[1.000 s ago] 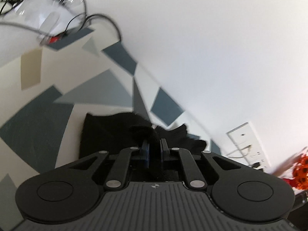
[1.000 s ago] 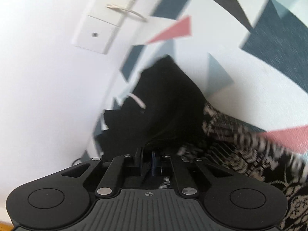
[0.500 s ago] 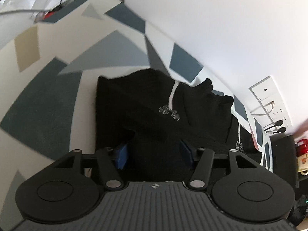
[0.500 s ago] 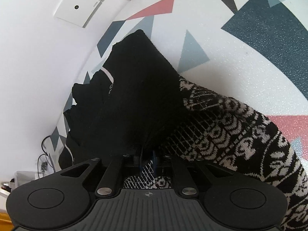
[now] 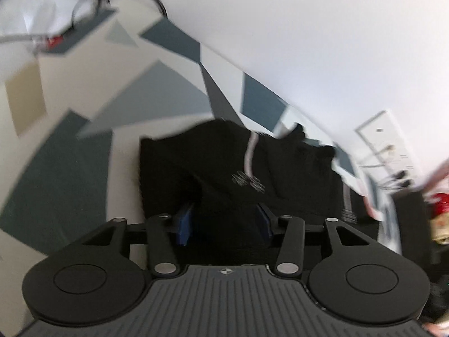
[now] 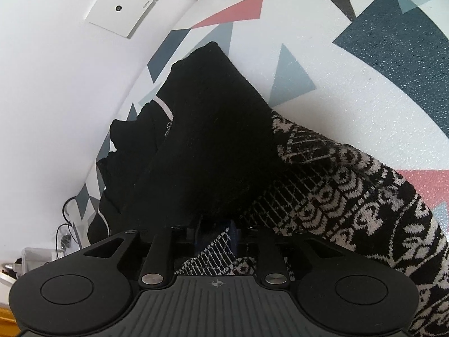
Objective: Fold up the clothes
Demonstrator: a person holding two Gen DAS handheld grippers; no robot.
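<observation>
A black knit garment (image 5: 238,163) with a white stripe lies folded on the patterned table (image 5: 70,106). My left gripper (image 5: 224,221) sits low over its near edge. Black cloth fills the space between the blue pads (image 5: 183,223), which stand apart from it while the jaws close. In the right wrist view the same garment (image 6: 202,129) shows a black-and-white patterned part (image 6: 350,185) running to the lower right. My right gripper (image 6: 214,233) has a fold of that patterned knit between its fingers. Its jaws are opening and the cloth lies loose there.
The table (image 6: 364,84) carries grey, blue and pink triangles and meets a white wall behind the garment. A wall socket plate (image 5: 384,140) (image 6: 120,8) with cables sits there. Clear plastic and wires (image 5: 70,8) lie at the far left; a red item (image 5: 440,199) is at the right edge.
The left jaws let go of the black cloth, spread wide, then narrowed a little as the gripper sank toward the garment. The right jaws, pinched on the knit before, have parted slightly.
</observation>
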